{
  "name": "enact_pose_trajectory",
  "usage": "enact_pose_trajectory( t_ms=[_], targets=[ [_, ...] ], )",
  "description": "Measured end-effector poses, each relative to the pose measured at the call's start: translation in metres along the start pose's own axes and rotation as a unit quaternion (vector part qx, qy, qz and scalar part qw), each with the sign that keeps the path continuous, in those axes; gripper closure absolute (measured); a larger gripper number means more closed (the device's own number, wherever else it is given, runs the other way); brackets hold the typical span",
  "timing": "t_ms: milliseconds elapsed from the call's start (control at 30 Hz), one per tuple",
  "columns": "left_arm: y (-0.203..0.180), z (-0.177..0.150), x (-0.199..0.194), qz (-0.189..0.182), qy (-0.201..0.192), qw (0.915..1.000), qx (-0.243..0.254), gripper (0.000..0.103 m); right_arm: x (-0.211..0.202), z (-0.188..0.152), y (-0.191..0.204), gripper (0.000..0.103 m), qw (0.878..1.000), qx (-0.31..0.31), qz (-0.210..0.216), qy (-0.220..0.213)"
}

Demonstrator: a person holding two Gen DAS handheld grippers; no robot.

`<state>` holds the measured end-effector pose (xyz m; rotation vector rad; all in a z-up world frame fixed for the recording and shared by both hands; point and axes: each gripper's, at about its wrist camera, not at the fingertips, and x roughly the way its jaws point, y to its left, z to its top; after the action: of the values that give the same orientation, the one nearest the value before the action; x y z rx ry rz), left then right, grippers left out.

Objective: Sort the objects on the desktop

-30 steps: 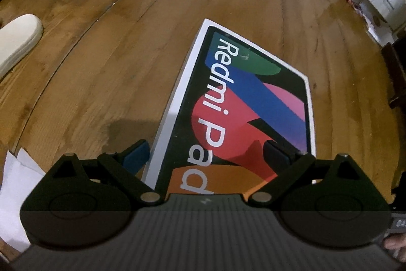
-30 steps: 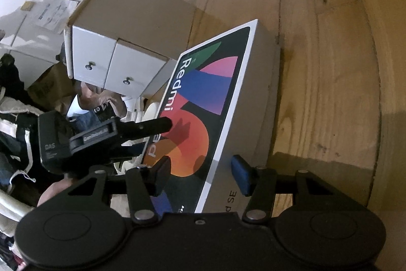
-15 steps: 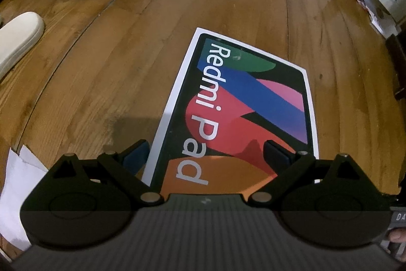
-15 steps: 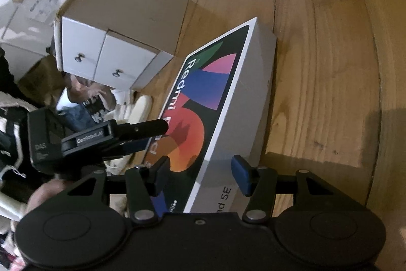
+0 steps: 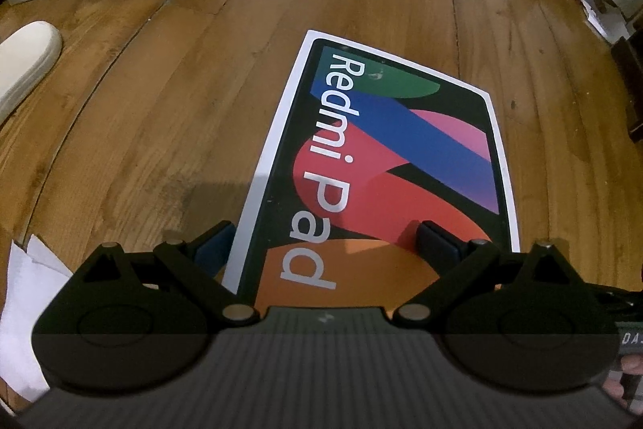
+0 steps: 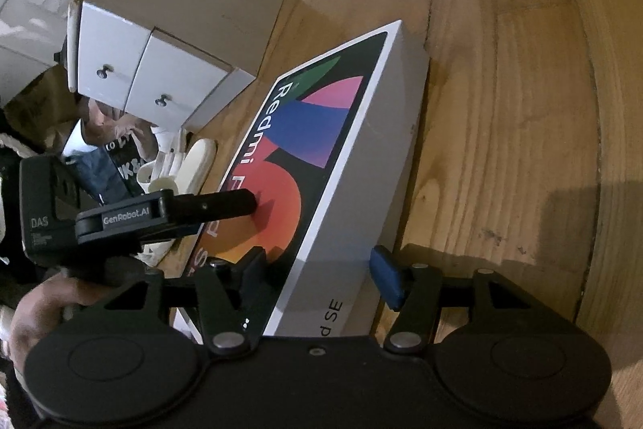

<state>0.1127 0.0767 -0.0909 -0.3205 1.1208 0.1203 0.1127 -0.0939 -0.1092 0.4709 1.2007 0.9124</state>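
Redmi Pad box [image 5: 386, 163] lies flat on the wooden table [image 5: 168, 115], colourful side up | left gripper [image 5: 325, 244] spread wide over the box's near end, holding nothing | right gripper [image 6: 321, 276] spread wide across the box's long grey side | white drawer box [image 6: 160, 39] near the box's far end

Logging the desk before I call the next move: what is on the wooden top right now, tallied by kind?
Tablet boxes: 1, the Redmi Pad box, lying flat.
Drawer units: 1, the small white two-drawer unit.
Cream oblong items: 1, a rounded cream object; what it is I cannot tell.
Paper: 1, white paper at the near edge.
Total: 4.
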Motion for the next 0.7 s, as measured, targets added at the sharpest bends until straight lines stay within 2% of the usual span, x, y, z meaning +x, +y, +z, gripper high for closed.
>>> enact_pose_trajectory(
  t_ms=[133, 267, 333, 533, 700],
  targets=[
    [0.006, 0.004, 0.003, -0.006, 0.007, 0.9998, -0.018, 0.004, 0.005, 0.003, -0.002, 0.032, 1.000, -0.004, 0.003, 0.005],
    [0.012, 0.004, 0.007, -0.023, 0.021, 0.9989, -0.035, 0.004, 0.015, 0.008, -0.014, 0.025, 0.999, 0.035, 0.024, 0.026],
    [0.010, 0.002, 0.009, -0.030, 0.025, 0.9989, -0.027, 0.000, 0.017, 0.007, -0.014, 0.023, 0.999, 0.036, 0.026, 0.032],
    [0.005, 0.001, 0.010, -0.038, 0.025, 0.9985, -0.032, 0.000, 0.015, 0.006, -0.011, 0.023, 0.999, 0.025, 0.021, 0.033],
    [-0.018, 0.004, 0.017, -0.058, 0.030, 0.9975, -0.026, 0.000, -0.002, 0.014, -0.025, 0.023, 0.999, 0.041, 0.001, 0.008]
  ],
)
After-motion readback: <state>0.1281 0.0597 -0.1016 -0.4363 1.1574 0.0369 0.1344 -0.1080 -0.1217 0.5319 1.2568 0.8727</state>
